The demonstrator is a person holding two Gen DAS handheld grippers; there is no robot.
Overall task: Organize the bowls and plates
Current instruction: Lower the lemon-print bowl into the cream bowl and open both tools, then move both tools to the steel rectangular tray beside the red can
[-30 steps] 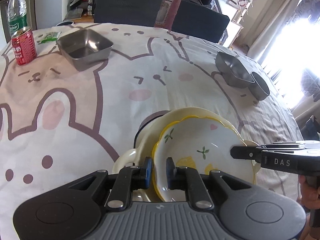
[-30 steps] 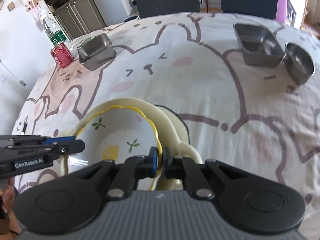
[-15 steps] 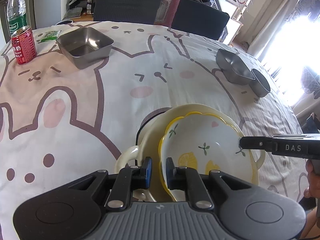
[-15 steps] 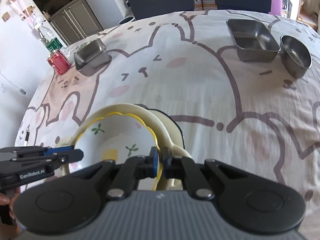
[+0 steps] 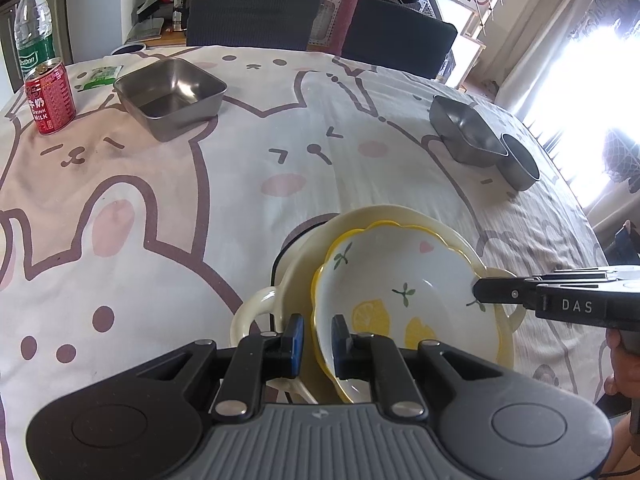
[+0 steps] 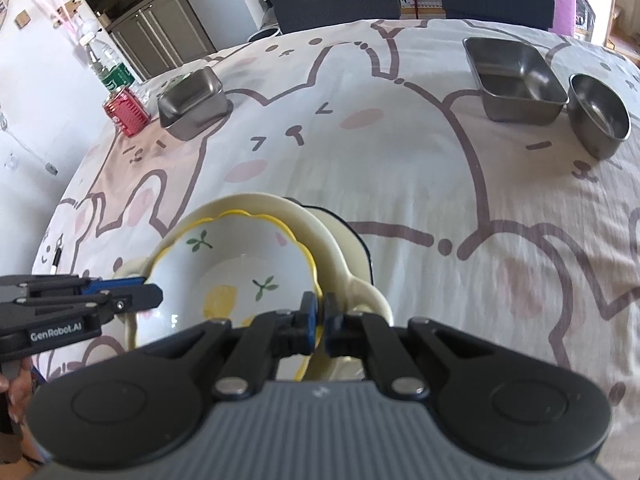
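left gripper (image 5: 316, 338) jaws clamping lemon bowl (image 5: 404, 300) rim | right gripper (image 6: 319, 318) jaws pinching opposite rim, sharing its weight | bowl sitting tilted in cream handled dish (image 6: 356, 280) on bench (image 6: 400, 152), likely nesting

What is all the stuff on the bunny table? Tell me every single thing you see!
lemon bowl: 1, white with yellow wavy rim, near edge, inside the cream dish
cream dish: 1, pale yellow with handles, under the lemon bowl
square steel trays: 2, silver, one far left, one far right
round steel bowl: 1, silver, beside the right tray
milk can: 1, red, far left
water bottle: 1, clear with green label, behind the can
green packet: 1, near the can
tablecloth: 1, white and pink bunnies
chairs: 2, dark, far side
left gripper: 1, black, blue pads, jaws on the bowl's rim
right gripper: 1, black, jaws pinching the opposite rim
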